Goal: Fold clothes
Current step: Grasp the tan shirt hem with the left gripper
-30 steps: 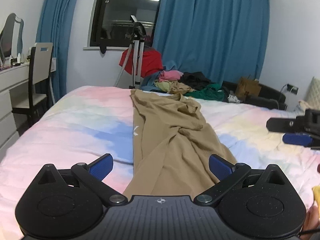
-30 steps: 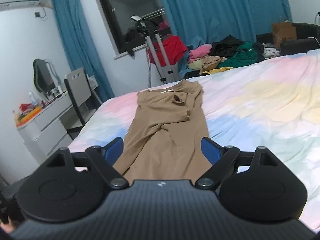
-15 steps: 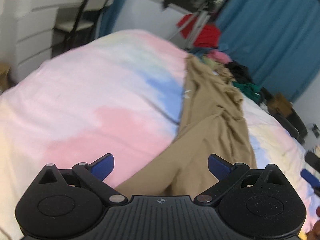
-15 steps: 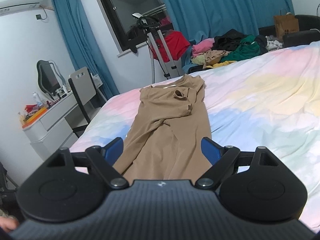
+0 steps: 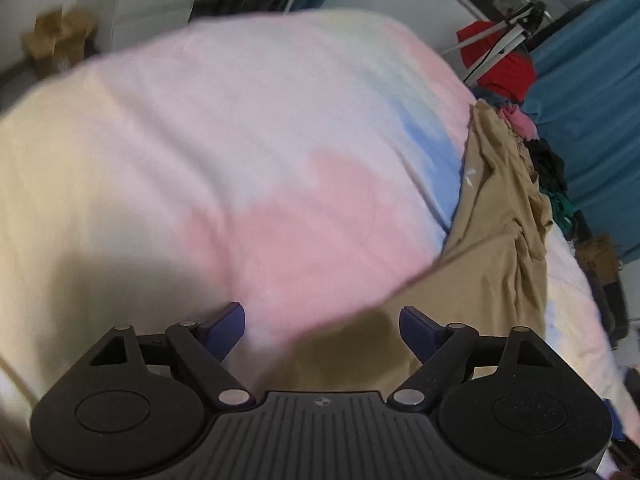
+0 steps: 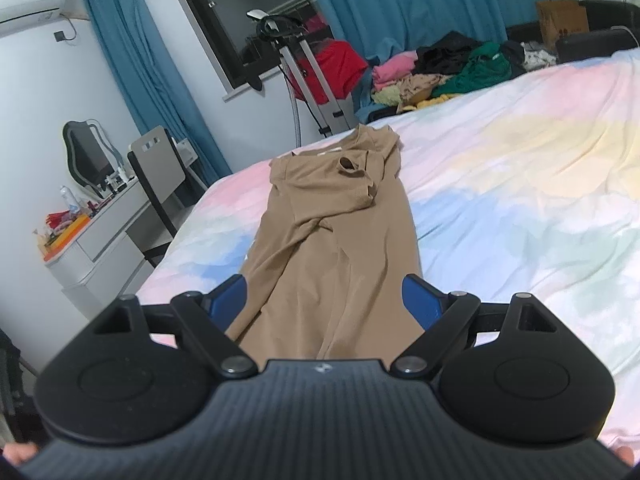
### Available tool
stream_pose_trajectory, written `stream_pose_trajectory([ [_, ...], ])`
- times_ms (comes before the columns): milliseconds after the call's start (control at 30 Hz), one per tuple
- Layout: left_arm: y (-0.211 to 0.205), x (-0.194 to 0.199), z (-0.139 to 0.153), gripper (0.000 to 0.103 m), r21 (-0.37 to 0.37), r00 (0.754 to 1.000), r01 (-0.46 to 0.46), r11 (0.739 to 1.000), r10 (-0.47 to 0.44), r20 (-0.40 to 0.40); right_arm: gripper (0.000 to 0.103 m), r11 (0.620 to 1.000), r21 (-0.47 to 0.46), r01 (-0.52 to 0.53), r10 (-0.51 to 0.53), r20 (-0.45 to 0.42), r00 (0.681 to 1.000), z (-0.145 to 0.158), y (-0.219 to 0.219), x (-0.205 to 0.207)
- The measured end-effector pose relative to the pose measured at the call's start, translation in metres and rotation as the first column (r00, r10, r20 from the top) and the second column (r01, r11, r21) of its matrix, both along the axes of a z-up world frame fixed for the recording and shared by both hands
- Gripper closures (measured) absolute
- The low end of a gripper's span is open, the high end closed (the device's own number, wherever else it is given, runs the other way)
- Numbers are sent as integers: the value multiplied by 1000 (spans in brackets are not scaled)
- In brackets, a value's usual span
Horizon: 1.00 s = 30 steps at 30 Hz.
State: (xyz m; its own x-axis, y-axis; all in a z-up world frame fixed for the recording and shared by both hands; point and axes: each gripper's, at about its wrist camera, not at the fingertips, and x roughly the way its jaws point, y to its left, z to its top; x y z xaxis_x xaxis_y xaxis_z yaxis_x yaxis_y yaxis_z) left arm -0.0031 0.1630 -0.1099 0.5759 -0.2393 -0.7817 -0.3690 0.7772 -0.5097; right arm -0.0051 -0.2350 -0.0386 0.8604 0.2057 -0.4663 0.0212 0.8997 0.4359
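Observation:
A long tan garment (image 6: 332,240) lies lengthwise on the pastel bedspread (image 6: 520,168), its far end bunched with a sleeve opening showing. My right gripper (image 6: 323,294) hangs open over the garment's near end, blue pads wide apart, nothing held. In the left wrist view the same tan garment (image 5: 496,248) runs along the right side, its near hem reaching under my left gripper (image 5: 322,326). That gripper is open too, tilted down at the bedspread (image 5: 240,160) just left of the hem. The view is blurred.
A heap of mixed clothes (image 6: 448,70) lies beyond the bed's far edge, beside a garment steamer stand (image 6: 296,60) with a red item. A chair (image 6: 160,176) and white dresser (image 6: 100,240) stand left of the bed. Blue curtains line the far wall.
My left gripper has swung left and tipped down toward the bed, so the garment slid to its right side. The right gripper has crept slightly forward over the garment.

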Motion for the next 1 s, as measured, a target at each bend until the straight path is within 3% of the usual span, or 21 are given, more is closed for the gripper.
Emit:
stream_pose_trajectory([
  [100,5,-12,-3,25,-60,999,-21,998,19,-31,17,1000,12,-5,5,-14,1000,-3,-1,2],
  [333,0,-15,-4,25,-54,999,-10,999,7,-47,17,999,29,-27,28,-38,999,-7,0,3],
  [533,-5,-18,-4,48,-42,998,4,999,-6,-56,17,999,22,-24,25,-36,999,-5,-1,2],
  [667,-15,-22,4,85,24,999,48,999,-48,-18,17,999,21,-25,26,-36,999,-6,1,1],
  [800,-35,-33,23,92,154,991,102,983,-114,69,17,999,24,-29,30,-37,999,-5,-2,1],
  [900,-61,-50,45,93,322,966,135,937,-196,167,17,999,27,-31,32,-37,999,-4,-3,1],
  [1000,-97,-77,68,93,490,890,193,850,-362,277,17,999,26,-31,32,-39,999,-5,-2,2],
])
